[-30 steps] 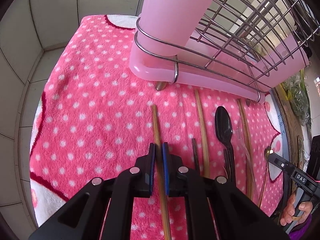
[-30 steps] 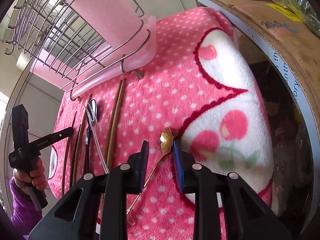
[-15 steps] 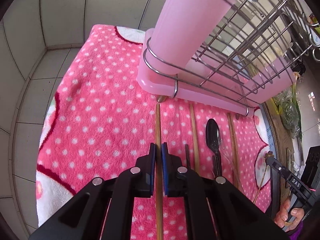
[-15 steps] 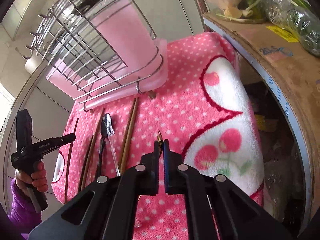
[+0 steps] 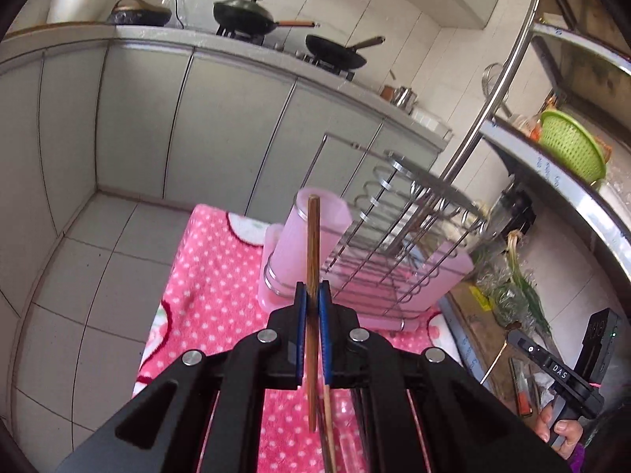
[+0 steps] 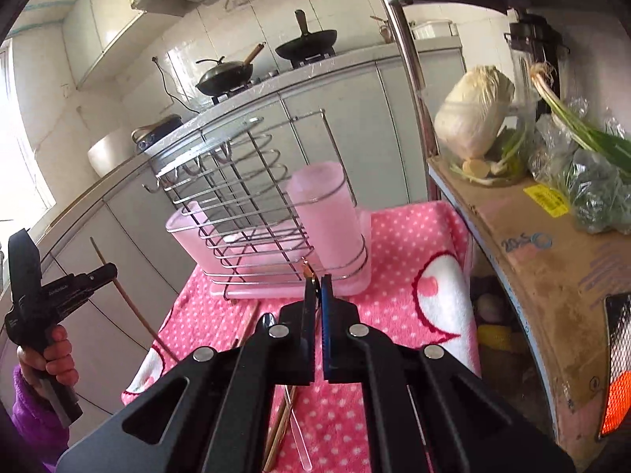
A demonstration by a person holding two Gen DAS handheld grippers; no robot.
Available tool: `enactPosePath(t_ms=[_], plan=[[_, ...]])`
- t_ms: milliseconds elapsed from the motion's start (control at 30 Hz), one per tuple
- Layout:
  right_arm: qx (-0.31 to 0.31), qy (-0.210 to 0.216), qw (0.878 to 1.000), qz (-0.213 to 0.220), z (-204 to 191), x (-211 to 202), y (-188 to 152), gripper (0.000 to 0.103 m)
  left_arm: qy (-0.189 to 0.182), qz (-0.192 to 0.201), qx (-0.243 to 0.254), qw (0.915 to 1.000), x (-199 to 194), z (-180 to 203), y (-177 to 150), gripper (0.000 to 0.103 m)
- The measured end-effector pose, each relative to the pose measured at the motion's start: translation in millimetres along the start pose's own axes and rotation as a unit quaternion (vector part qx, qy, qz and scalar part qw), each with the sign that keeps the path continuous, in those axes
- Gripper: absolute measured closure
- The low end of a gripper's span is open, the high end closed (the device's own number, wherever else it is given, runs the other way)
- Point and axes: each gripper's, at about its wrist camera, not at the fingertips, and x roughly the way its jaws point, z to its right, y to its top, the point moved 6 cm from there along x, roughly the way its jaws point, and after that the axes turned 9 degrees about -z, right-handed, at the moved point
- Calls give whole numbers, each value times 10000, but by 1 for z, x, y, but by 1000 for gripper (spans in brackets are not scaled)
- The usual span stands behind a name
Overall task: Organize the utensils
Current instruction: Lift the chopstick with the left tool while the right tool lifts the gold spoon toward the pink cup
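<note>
Left gripper pinches a brown chopstick upright, tip before the pink cup. Right gripper clamps a gold spoon, bowl protruding. Behind, the wire rack stands on the pink towel.

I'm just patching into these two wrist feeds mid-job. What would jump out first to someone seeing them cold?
The left gripper is shut on a brown chopstick, lifted off the pink dotted towel and pointing at the pink cup at the near end of the wire rack. The right gripper pinches a gold spoon in front of the same rack, with more utensils lying on the towel below.
</note>
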Motion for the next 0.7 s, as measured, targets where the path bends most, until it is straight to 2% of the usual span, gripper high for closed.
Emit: enactPosePath(t_ms=[200, 433, 600, 700], plan=[[-394, -94, 9976, 555, -17, -29, 49, 100, -104, 705, 251, 9971, -53, 30, 54, 98], [-624, -357, 9888, 1310, -25, -51, 122, 100, 173, 1367, 536, 9890, -89, 59, 125, 98], [-633, -535, 9819, 1703, -27, -47, 163, 100, 354, 1647, 500, 9844, -85, 61, 165, 98], [-689, -658, 9781, 1850, -28, -37, 180, 100, 415, 1558, 563, 9853, -66, 58, 175, 98]])
